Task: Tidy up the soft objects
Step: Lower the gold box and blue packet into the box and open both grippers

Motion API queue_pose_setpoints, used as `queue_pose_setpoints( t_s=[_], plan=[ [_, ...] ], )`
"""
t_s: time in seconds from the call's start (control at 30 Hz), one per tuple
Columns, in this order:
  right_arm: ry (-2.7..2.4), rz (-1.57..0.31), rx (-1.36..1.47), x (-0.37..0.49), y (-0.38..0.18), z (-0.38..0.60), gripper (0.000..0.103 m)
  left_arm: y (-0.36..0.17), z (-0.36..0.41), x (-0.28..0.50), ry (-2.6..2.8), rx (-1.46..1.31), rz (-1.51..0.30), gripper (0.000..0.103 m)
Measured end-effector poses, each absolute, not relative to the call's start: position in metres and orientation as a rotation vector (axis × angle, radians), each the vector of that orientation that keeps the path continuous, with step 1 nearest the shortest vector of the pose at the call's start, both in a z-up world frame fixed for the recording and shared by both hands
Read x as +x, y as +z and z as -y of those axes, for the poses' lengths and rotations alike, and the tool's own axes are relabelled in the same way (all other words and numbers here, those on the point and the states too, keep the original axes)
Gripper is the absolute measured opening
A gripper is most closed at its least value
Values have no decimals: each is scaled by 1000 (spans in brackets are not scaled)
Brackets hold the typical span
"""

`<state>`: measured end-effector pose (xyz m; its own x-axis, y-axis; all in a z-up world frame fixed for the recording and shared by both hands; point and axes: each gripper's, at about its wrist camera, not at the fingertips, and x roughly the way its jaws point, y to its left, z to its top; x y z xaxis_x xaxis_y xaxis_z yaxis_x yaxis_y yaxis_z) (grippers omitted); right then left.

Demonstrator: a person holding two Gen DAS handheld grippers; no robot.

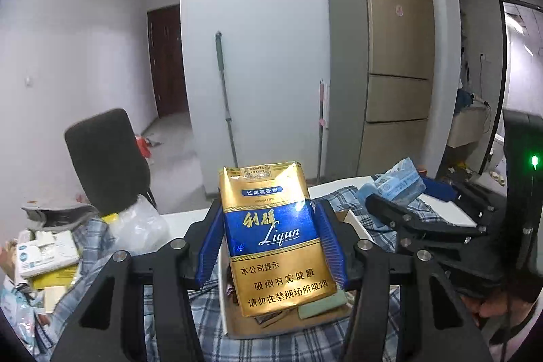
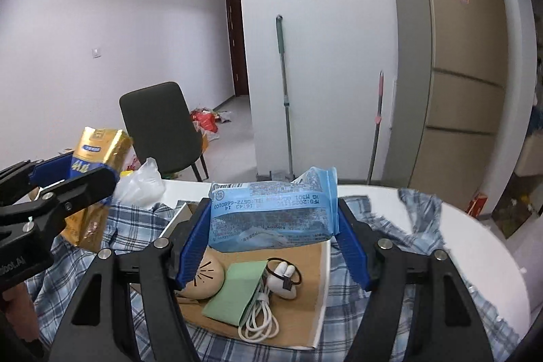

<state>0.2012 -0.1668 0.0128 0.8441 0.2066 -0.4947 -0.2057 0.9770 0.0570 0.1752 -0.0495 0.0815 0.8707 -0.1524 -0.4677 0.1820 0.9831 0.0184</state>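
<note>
**Operator:** Both sets of jaws are clenched on soft packs. On my left gripper [image 1: 273, 243] the blue pads [image 1: 212, 251] press the sides of a gold and blue cigarette pack [image 1: 275, 233], which stands upright between them, lifted above the tray.

**Partner:** And your right one?

**Operator:** My right gripper [image 2: 271, 236] grips a light blue wipes pack [image 2: 273, 209] crosswise, its printed face toward the lens. Just below those jaws lies the shallow cardboard tray [image 2: 309, 304], holding a beige round cushion [image 2: 203, 280], a green pouch [image 2: 234, 290], a coiled white cable [image 2: 259, 324] and a small white figure [image 2: 283, 280].

**Partner:** What's under the tray?

**Operator:** A blue checked cloth [image 2: 383, 263] spread over the white table [image 2: 475, 246]. Beyond my left jaws, off to their left side, is a heap of packets [image 1: 47, 253] and a clear plastic bag [image 1: 139, 226].
</note>
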Motion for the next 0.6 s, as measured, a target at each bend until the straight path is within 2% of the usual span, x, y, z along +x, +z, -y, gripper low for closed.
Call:
queue_pose_setpoints(
  t_s=[0.27, 0.6],
  plan=[
    [246, -645, -23, 224, -36, 158, 68, 34, 35, 232, -198, 12, -632, 56],
    [283, -777, -31, 241, -82, 150, 69, -25, 38, 254, -205, 23, -779, 58]
  ],
)
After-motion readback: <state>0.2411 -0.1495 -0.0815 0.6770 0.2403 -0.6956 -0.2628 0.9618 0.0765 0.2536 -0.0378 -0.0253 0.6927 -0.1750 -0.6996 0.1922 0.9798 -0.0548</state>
